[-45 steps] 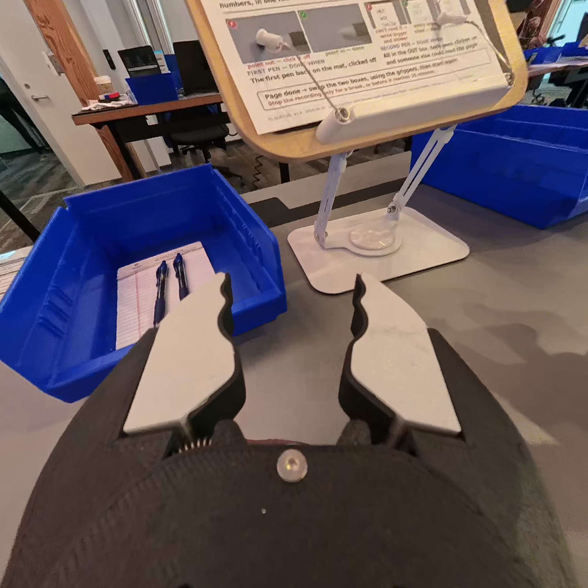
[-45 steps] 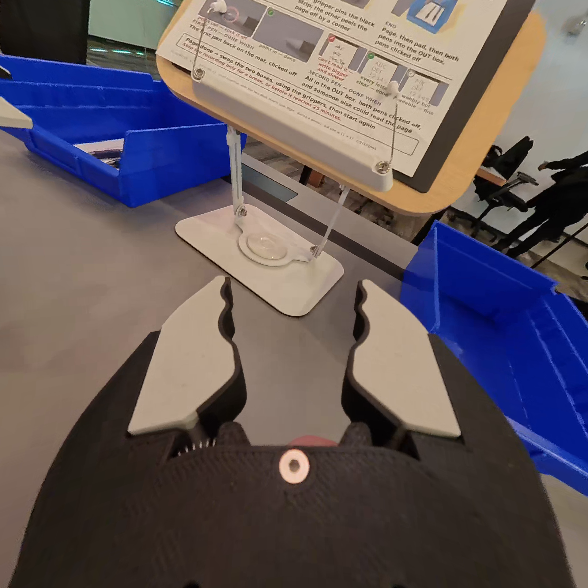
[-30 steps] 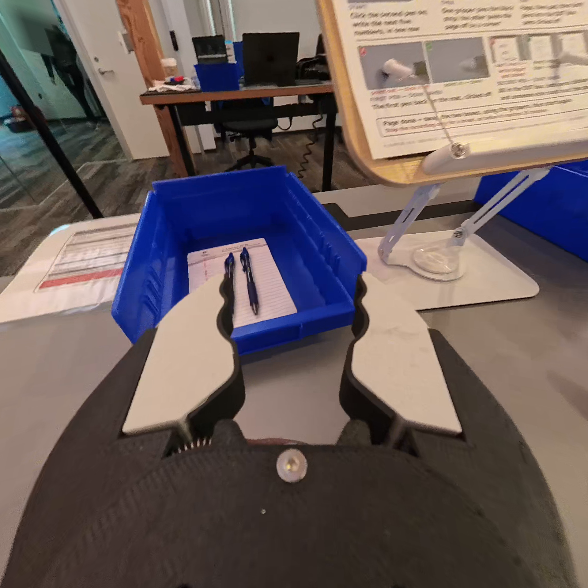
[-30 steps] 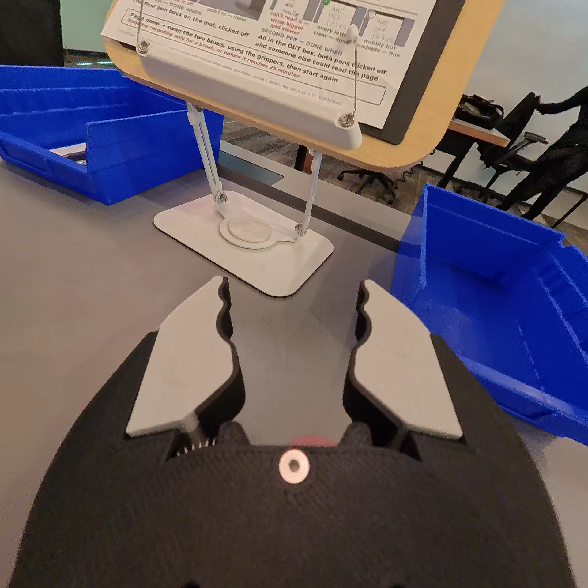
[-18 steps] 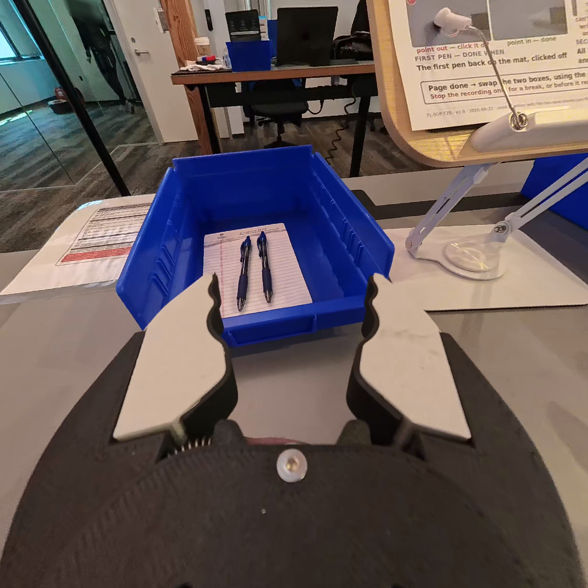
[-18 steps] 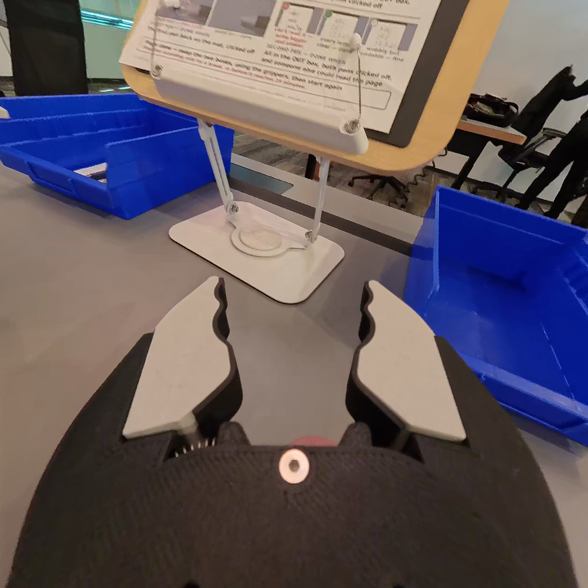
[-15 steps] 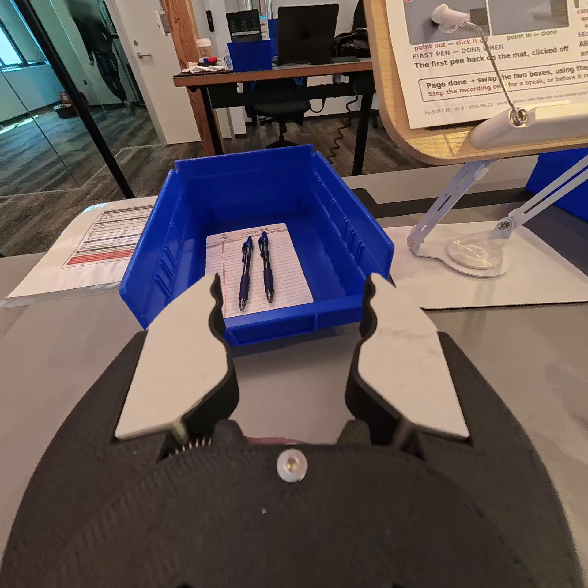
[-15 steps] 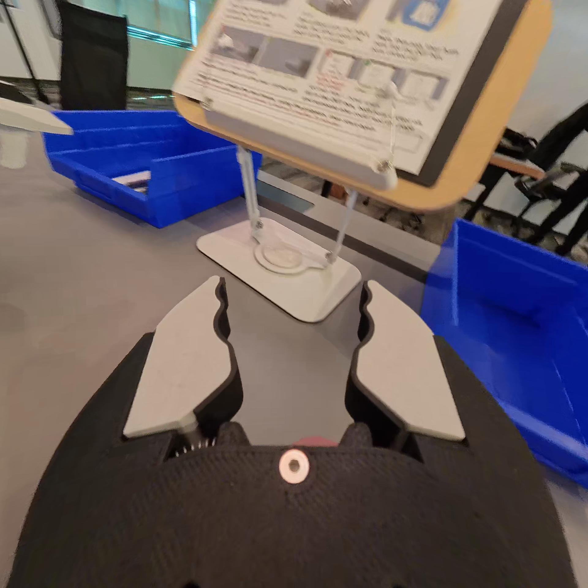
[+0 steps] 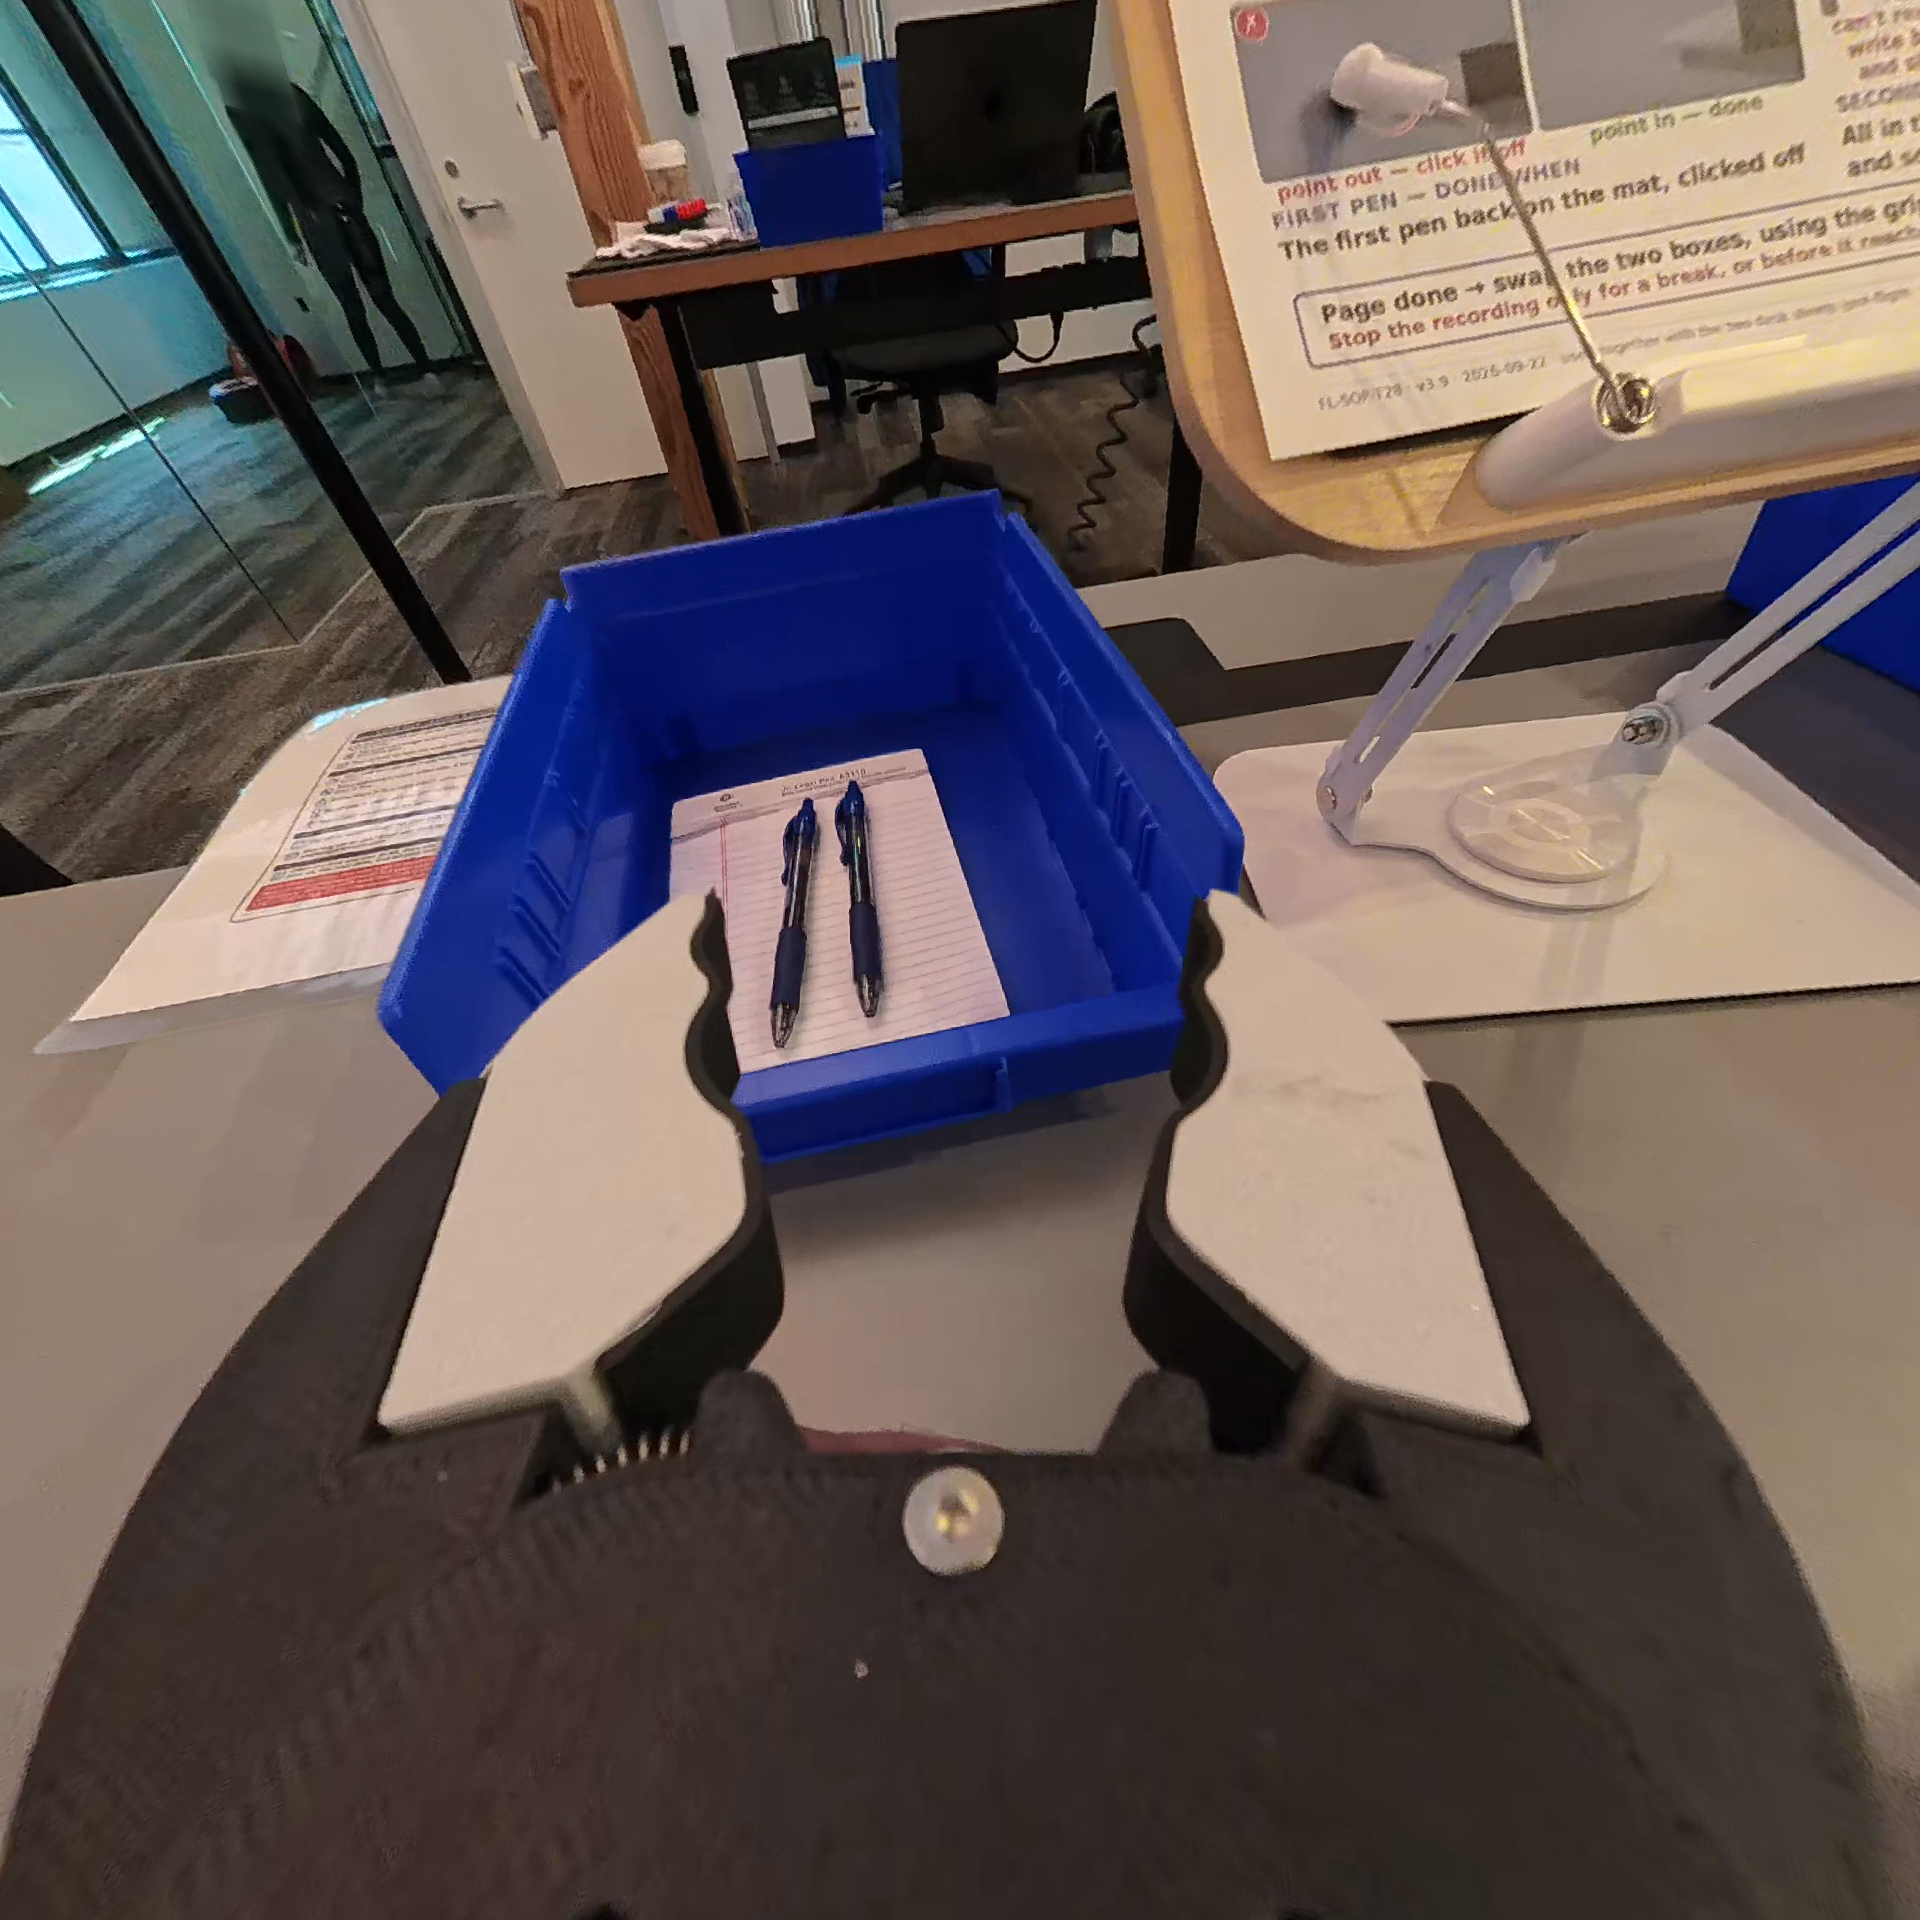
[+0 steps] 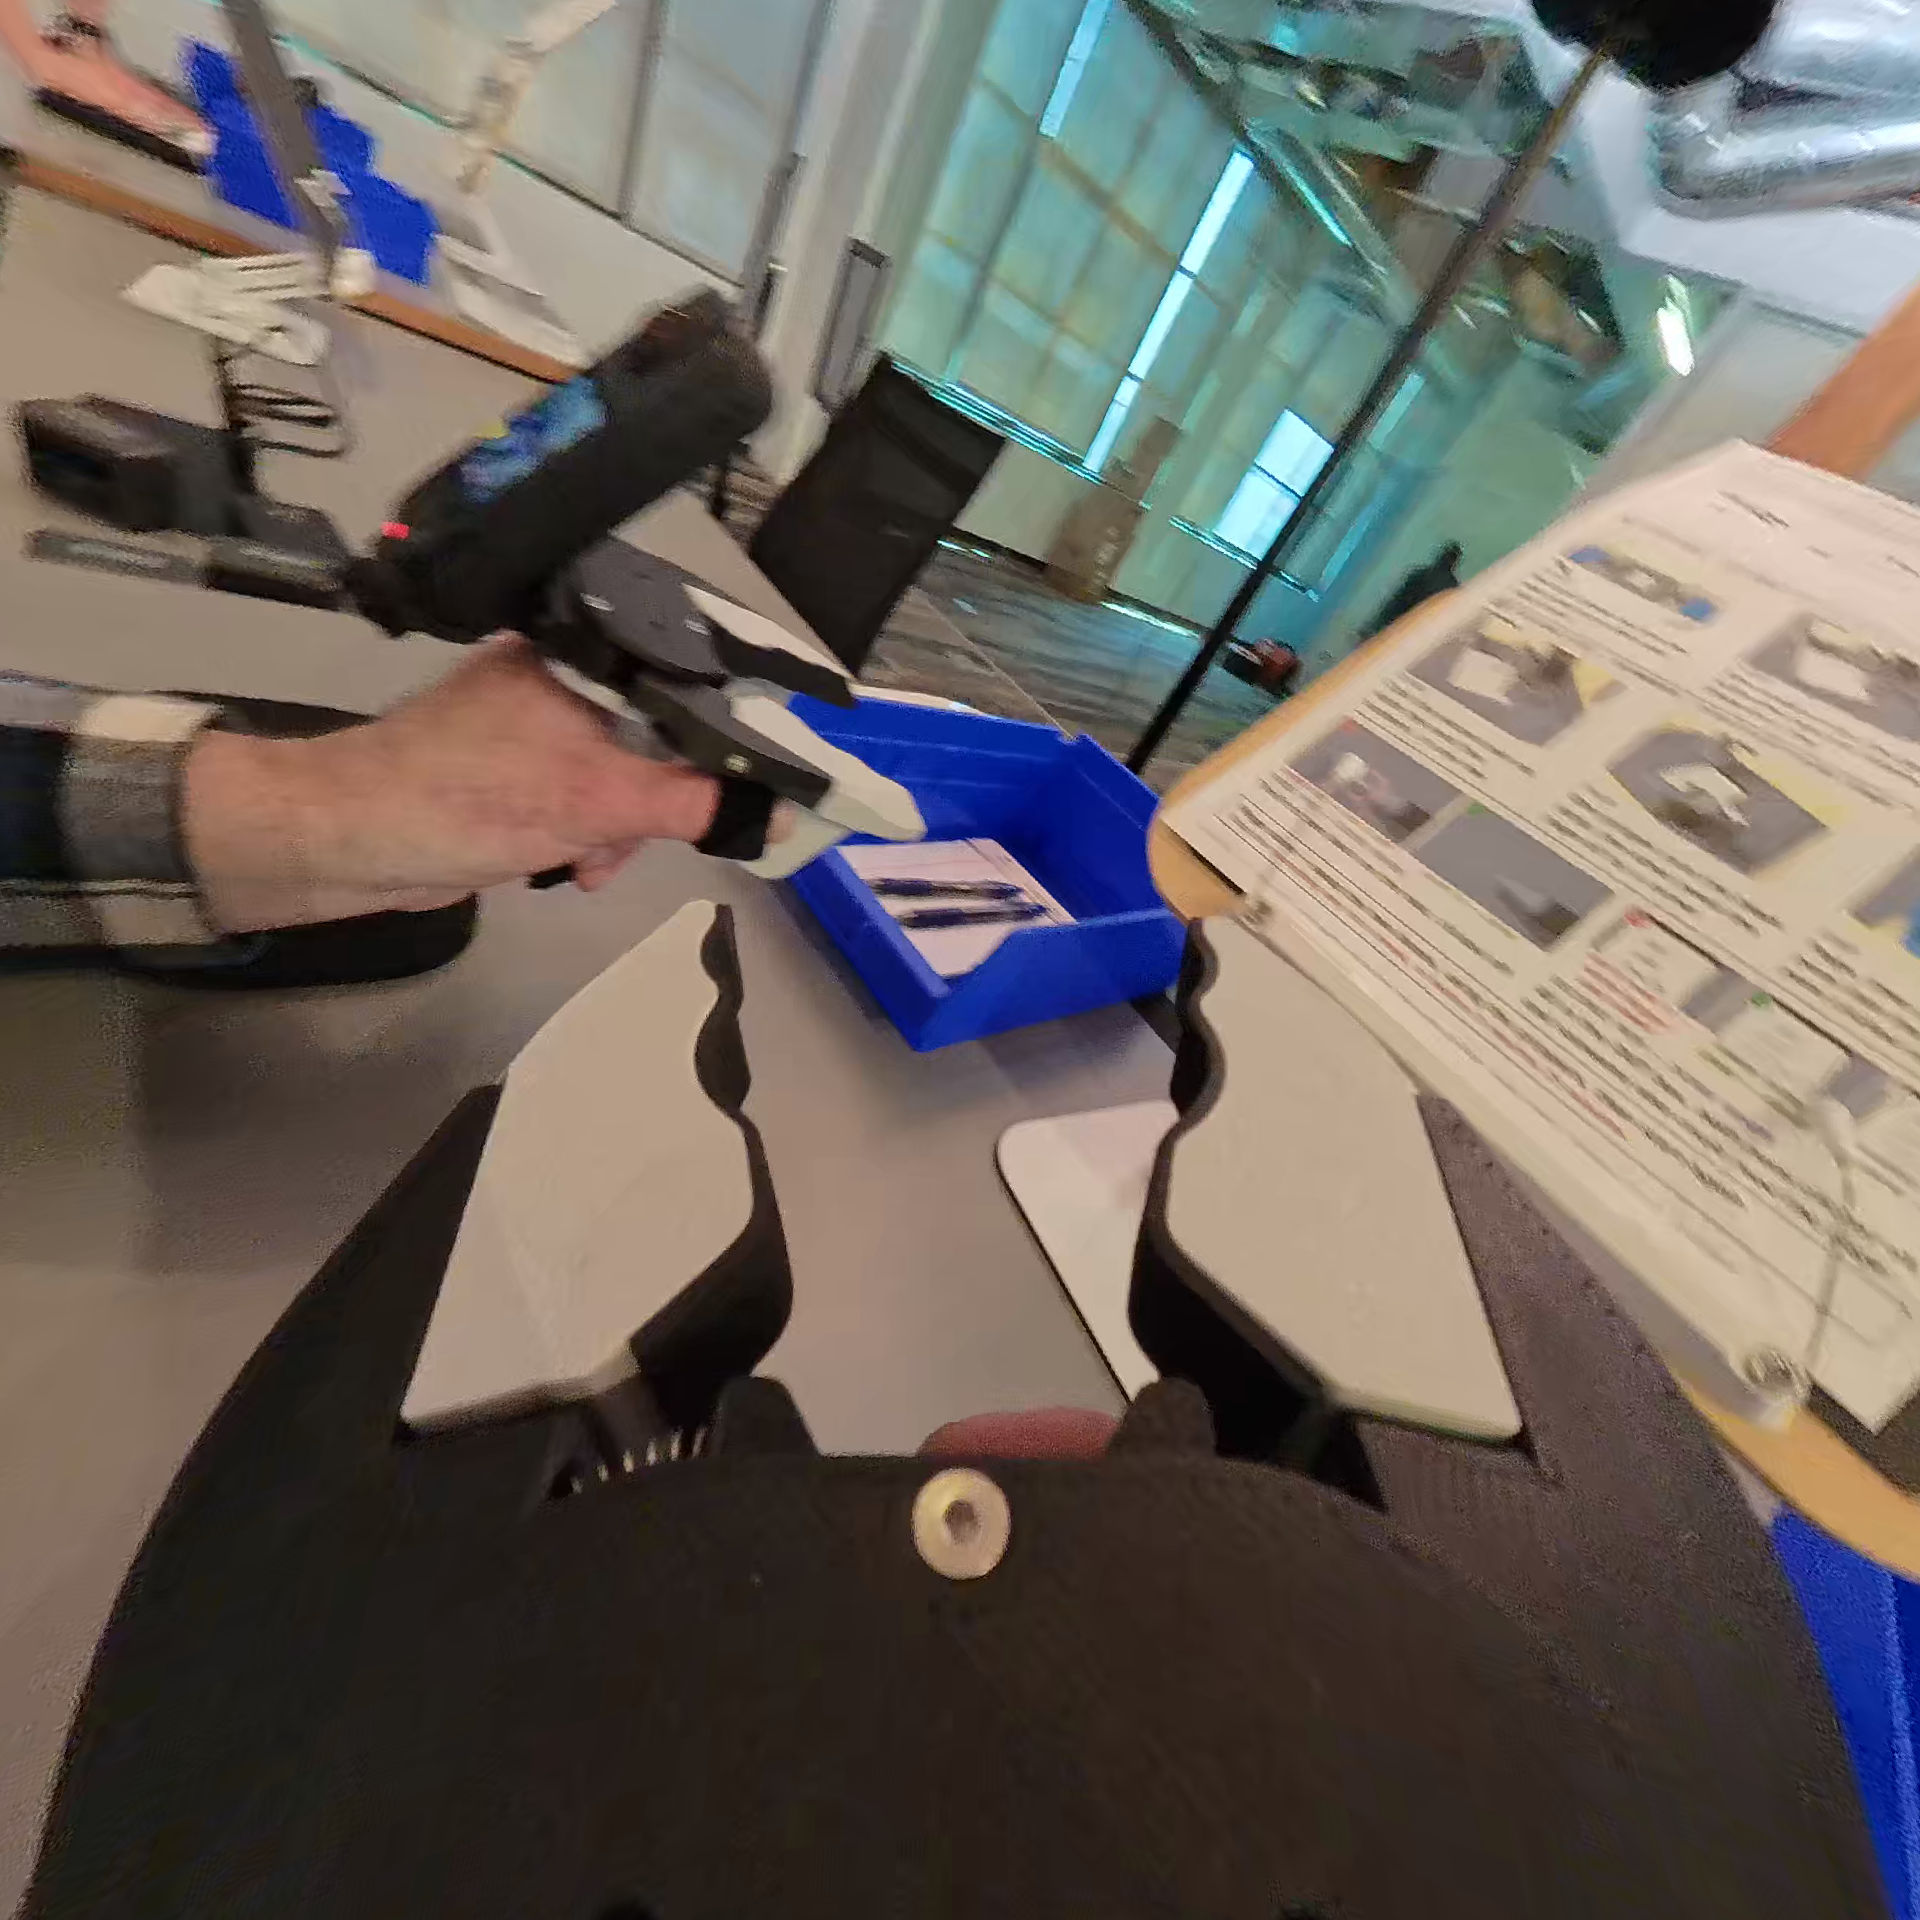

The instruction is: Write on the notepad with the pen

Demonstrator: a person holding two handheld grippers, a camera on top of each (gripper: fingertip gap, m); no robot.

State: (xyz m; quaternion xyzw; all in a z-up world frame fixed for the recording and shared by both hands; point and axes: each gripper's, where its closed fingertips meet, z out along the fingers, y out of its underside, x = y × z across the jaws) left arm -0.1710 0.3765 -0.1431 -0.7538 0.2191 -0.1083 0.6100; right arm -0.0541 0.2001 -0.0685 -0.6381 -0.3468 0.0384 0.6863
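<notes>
One blue bin (image 9: 1101, 790) stands on the grey table (image 9: 187, 1195), holding one lined notepad (image 9: 925, 935) with two blue pens (image 9: 790, 925) side by side on it. Left gripper (image 9: 951, 925) and right gripper (image 10: 956, 935) both gape wide, holding nothing.

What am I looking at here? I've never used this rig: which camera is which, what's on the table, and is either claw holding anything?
No robot arm: a person's hand carries each claw. Each picture comes from a camera on one claw, looking along its fingers. The left gripper faces a blue bin on the grey table; inside lies a notepad with two blue pens on it. The right gripper looks across at the same bin, beside a stand holding an instruction sheet. Both claws are open and empty.
</notes>
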